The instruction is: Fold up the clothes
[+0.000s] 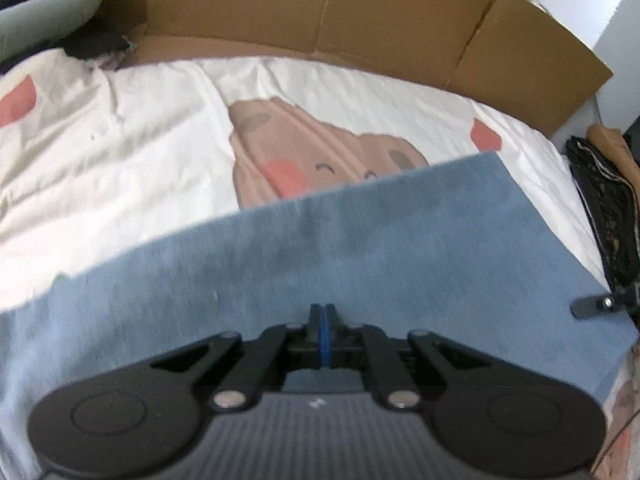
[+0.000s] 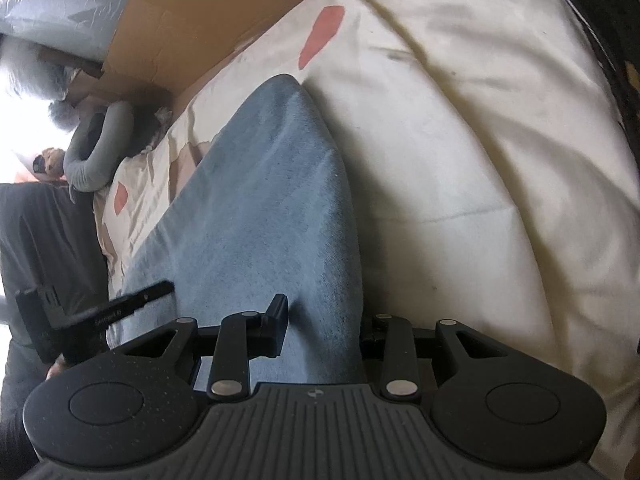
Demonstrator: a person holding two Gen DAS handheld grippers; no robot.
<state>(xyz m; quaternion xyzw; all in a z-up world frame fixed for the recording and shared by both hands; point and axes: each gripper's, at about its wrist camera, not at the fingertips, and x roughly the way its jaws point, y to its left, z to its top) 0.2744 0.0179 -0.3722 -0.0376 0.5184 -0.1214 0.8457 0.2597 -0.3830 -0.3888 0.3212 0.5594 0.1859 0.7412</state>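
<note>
A folded blue denim-like garment [image 1: 360,232] lies flat on the bed, its straight far edge running across the left wrist view. My left gripper [image 1: 323,308] is shut, fingertips together low over the garment's near part; I see no fabric pinched between them. In the right wrist view it [image 2: 160,289] shows as a dark bar at the garment's left edge. My right gripper [image 2: 326,312] stands open, with a raised fold of the garment [image 2: 272,184] running between its fingers and covering the right one. One of its fingers [image 1: 588,306] shows at the garment's right edge.
The cream bedsheet [image 1: 160,140] with a bear print covers the bed. Flattened cardboard [image 1: 320,8] lines the far side. A grey curved pillow [image 2: 100,148] lies at one corner. A black bag-like item [image 1: 608,208] sits off the right edge. Dark fabric [image 2: 48,240] fills the left side.
</note>
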